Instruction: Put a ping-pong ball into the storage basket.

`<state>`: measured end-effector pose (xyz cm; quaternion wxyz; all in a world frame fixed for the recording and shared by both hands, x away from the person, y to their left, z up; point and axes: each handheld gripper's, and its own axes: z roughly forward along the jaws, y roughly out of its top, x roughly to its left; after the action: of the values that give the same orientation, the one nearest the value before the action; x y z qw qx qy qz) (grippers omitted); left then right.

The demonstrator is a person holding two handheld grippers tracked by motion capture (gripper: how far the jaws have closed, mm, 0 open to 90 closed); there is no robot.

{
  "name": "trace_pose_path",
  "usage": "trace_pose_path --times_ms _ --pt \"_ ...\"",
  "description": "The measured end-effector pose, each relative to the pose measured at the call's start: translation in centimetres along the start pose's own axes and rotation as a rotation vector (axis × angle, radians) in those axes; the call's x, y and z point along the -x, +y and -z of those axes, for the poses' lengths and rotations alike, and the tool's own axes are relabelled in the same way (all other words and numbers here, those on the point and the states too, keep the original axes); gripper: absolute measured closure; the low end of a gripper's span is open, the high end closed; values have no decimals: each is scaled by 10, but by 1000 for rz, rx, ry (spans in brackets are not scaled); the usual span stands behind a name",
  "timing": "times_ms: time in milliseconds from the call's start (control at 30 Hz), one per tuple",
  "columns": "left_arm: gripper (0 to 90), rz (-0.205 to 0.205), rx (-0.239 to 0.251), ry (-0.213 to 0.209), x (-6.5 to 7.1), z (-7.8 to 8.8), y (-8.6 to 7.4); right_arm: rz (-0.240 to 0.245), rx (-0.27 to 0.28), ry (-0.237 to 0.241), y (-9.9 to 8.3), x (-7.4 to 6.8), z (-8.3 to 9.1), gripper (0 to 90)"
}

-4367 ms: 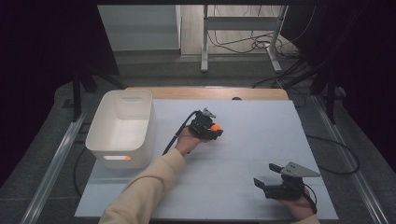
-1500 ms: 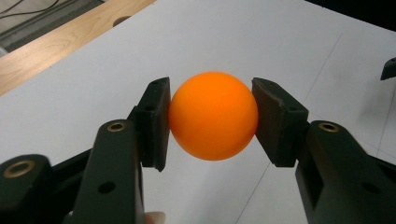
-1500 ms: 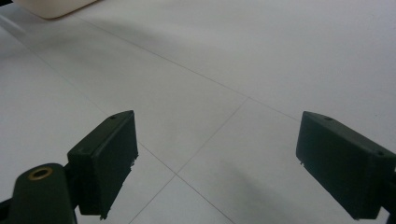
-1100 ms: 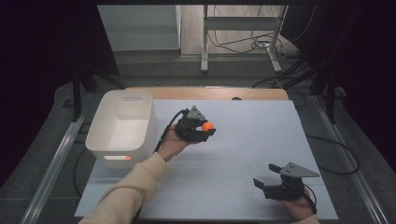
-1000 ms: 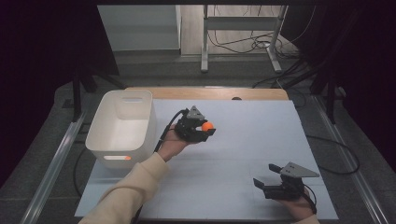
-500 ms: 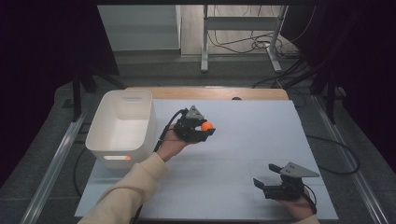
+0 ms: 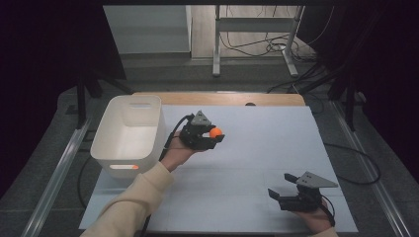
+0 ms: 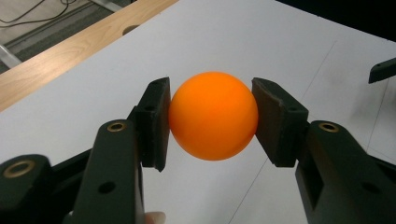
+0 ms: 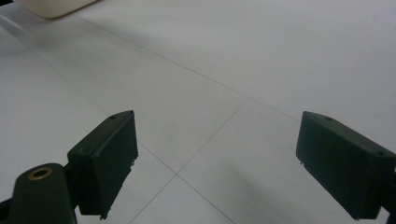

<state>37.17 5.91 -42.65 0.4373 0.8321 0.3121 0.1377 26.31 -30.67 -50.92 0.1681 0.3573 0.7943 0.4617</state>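
Ball [image 8: 213,122] was orange and sat pinched between both pads of the left gripper [image 7: 213,134], lifted off the white mat [image 7: 257,163] just right of the white bin [image 7: 129,134]. Right gripper [image 7: 278,196] was down at the mat's near corner, well apart from the bin, jaws spread wide with nothing between them.

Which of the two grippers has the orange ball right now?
The left gripper, held up beside the white bin: its jaws are clamped on the orange ball. The right gripper, low near the table's front edge, is open and empty.
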Motion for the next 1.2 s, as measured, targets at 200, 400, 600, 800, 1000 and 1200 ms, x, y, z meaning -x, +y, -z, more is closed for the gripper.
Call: trace_pose_path --times_ms 200,400,600,800,1000,1200 --pt "496 6 -1 7 -3 5 -4 1 0 0 0 0 0 132" --pt "496 6 5 14 -5 11 -4 0 0 -1 0 0 0 132" --pt "496 9 11 16 -5 14 -5 1 -1 -1 0 0 0 132" --pt "496 5 14 16 -4 17 -5 1 0 -1 0 0 0 132" --pt "496 5 17 17 -4 19 -6 1 -1 -1 0 0 0 132" --pt "496 9 22 18 -4 21 -7 1 -1 -1 0 0 0 132"
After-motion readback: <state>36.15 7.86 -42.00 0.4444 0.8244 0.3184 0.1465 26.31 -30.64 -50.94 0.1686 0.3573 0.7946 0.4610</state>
